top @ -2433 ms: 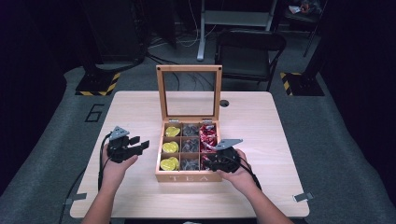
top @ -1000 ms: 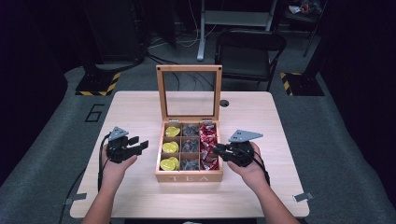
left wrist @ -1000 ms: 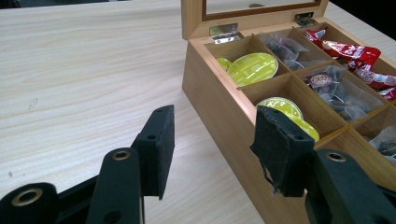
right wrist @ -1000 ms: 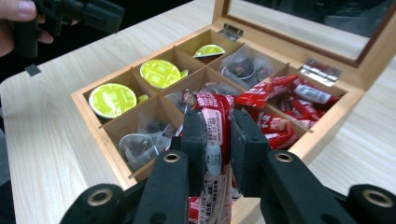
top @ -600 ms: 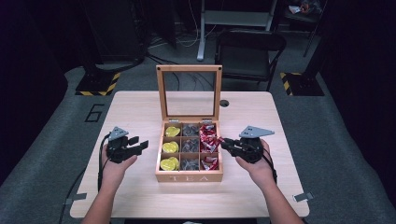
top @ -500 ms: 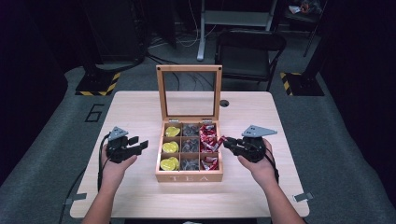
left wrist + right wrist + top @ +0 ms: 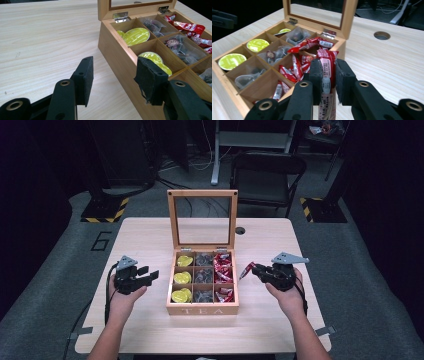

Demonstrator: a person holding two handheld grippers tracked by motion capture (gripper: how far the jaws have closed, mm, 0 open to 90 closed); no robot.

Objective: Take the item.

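- Left tool (image 7: 150, 276): jaws parted, nothing between them, resting on the table (image 7: 140, 245) just left of the wooden tea box (image 7: 202, 309); unchanged since earlier frames.
- Tea box: lid upright; yellow pods (image 7: 182, 278) in left column, grey bags (image 7: 203, 276) in middle, red packets (image 7: 223, 270) in right.
- Right tool (image 7: 254, 270): clamped on one red sachet (image 7: 326, 65) (pads pressing both sides), now clear of the box, over the table to its right; earlier it was at the red column.
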